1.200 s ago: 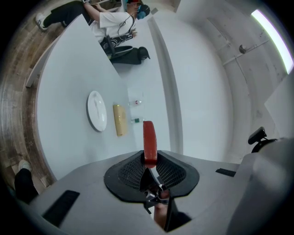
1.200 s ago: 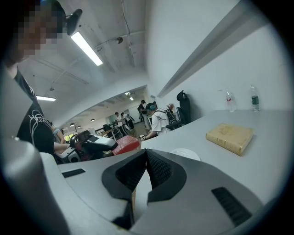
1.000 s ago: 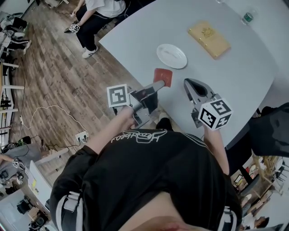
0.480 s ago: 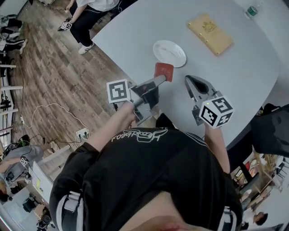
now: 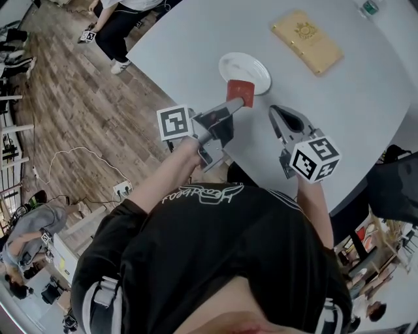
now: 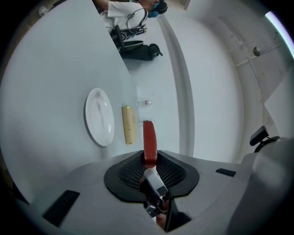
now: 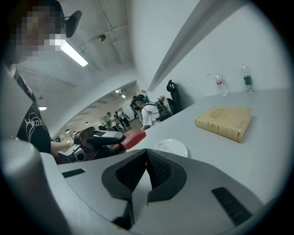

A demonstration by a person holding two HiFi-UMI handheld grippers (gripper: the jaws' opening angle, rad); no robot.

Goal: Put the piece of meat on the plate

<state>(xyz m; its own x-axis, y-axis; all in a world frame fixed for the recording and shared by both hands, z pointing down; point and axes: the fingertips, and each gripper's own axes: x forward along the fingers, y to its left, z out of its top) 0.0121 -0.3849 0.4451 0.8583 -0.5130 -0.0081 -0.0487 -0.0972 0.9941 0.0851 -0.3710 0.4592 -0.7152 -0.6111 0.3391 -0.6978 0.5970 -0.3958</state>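
Observation:
The piece of meat (image 5: 239, 91) is a flat red slab, and my left gripper (image 5: 232, 104) is shut on its near end. It hangs above the table, over the near rim of the small white plate (image 5: 245, 70). In the left gripper view the meat (image 6: 149, 137) sticks out edge-on from the jaws, with the plate (image 6: 99, 117) ahead to the left. My right gripper (image 5: 279, 115) is shut and empty, hovering to the right of the meat. From the right gripper view the meat (image 7: 132, 138) shows left of the plate (image 7: 171, 148).
A tan book (image 5: 307, 40) lies on the grey table (image 5: 353, 111) beyond the plate. A water bottle (image 5: 369, 8) stands at the far edge. A person (image 5: 124, 19) sits at the table's far left side, and wooden floor lies to the left.
My left gripper has carried the meat forward, from short of the plate to over its near rim. The right gripper has shifted slightly forward and stays shut.

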